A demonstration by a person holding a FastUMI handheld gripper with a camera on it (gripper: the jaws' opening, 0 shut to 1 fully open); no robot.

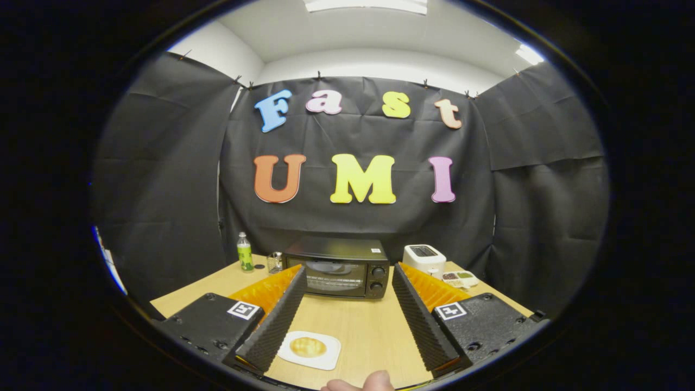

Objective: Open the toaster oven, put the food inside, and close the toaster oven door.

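Between the fingers of the gripper [347,309], held wide apart, food [308,346] is seen on a plate [329,358]. Beyond them, the oven [339,267] is shut.

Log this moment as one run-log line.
gripper: open, holding nothing | toaster oven: door shut, beyond fingers | food: on white plate, between fingers
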